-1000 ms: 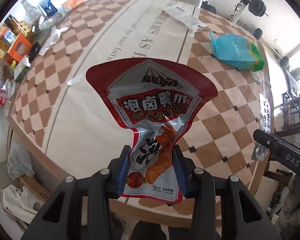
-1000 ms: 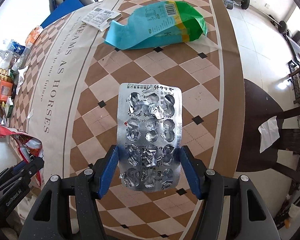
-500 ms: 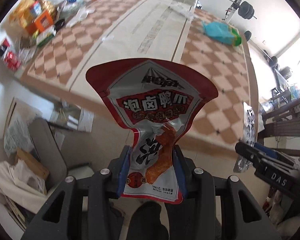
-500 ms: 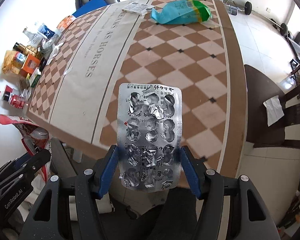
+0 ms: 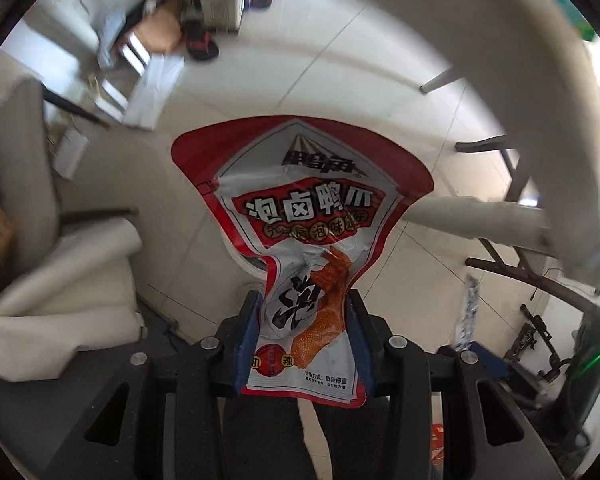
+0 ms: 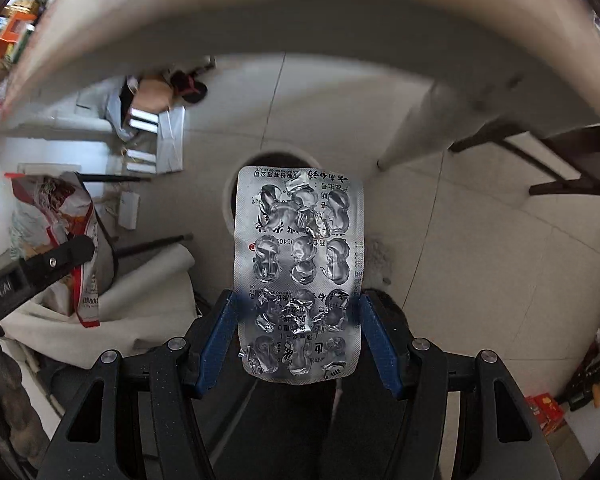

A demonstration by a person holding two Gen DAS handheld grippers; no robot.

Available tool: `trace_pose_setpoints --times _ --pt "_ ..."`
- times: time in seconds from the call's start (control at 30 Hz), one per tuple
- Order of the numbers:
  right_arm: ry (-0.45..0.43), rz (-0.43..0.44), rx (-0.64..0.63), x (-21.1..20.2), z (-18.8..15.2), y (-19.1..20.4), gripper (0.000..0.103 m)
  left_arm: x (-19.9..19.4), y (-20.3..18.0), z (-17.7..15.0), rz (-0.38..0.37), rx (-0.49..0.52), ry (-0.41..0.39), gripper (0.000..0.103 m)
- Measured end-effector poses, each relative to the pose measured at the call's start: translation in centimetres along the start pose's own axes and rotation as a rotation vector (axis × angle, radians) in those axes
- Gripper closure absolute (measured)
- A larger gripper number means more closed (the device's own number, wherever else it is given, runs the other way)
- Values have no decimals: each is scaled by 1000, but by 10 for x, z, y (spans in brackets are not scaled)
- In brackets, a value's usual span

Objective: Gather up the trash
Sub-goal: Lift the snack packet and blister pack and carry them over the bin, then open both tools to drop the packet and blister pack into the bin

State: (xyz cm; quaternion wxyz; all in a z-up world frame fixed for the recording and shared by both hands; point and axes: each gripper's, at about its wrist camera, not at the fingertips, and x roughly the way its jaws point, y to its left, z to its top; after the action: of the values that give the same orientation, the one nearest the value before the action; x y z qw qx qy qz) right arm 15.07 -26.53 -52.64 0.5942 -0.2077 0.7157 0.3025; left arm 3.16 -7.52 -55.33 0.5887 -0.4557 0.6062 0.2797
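My left gripper [image 5: 302,312] is shut on a red and silver snack wrapper [image 5: 304,208] with Chinese print, held upright over the tiled floor. My right gripper [image 6: 298,312] is shut on an empty silver blister pack [image 6: 300,256], also upright. Behind the blister pack a round dark opening with a pale rim [image 6: 230,200] shows on the floor, mostly hidden by the pack. In the right wrist view the left gripper [image 6: 56,262] and its wrapper [image 6: 60,216] show at the left. The blister pack shows edge-on in the left wrist view [image 5: 466,320].
The table edge [image 6: 300,20] arcs overhead, with a pale table leg [image 6: 412,128]. Dark chair legs [image 6: 560,152] stand at the right. A pale chair with draped cloth [image 5: 60,272], cardboard and papers [image 5: 148,64] and slippers [image 5: 200,44] lie on the floor at left.
Both grippers have dropped from above the table to below its edge, now facing the floor. Each still holds its piece of trash as before.
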Motion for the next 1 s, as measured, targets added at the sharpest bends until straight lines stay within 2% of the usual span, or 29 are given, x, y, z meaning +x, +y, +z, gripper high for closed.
trace_pose_setpoints --times 0.2,0.33,0.4,0.43,0.53,0.6,0.63,0.67,0.73,0.77,0.8,0.87,1.0 --pt "33 18 25 130 29 -21 38 120 22 28 -28 -16 84 65" --pt "36 38 11 196 53 -30 38 170 29 40 -36 12 112 63" --pt "28 39 -14 219 63 -33 38 187 31 46 -34 21 111 57" --pt "24 40 -24 227 70 -30 38 191 34 47 -33 15 110 56" --pt "25 47 -41 254 83 -28 38 202 43 54 -36 -16 98 45" --pt "41 64 -38 269 94 -23 38 202 50 56 -16 -25 79 43" --pt "41 70 -37 273 95 -23 38 202 54 57 -7 -35 69 31" --pt "41 70 -41 276 97 -23 38 203 56 58 3 -42 62 13" --pt "52 81 -45 280 99 -21 37 200 63 57 25 -48 43 2" --pt "56 83 -45 283 100 -19 31 198 65 56 40 -47 41 2" --pt "57 91 -50 283 101 -17 18 195 67 54 61 -45 38 2" --pt "59 77 -68 285 101 -12 3 189 71 51 93 -39 23 2" --pt "58 37 -71 278 99 -6 0 178 77 46 171 -15 4 2"
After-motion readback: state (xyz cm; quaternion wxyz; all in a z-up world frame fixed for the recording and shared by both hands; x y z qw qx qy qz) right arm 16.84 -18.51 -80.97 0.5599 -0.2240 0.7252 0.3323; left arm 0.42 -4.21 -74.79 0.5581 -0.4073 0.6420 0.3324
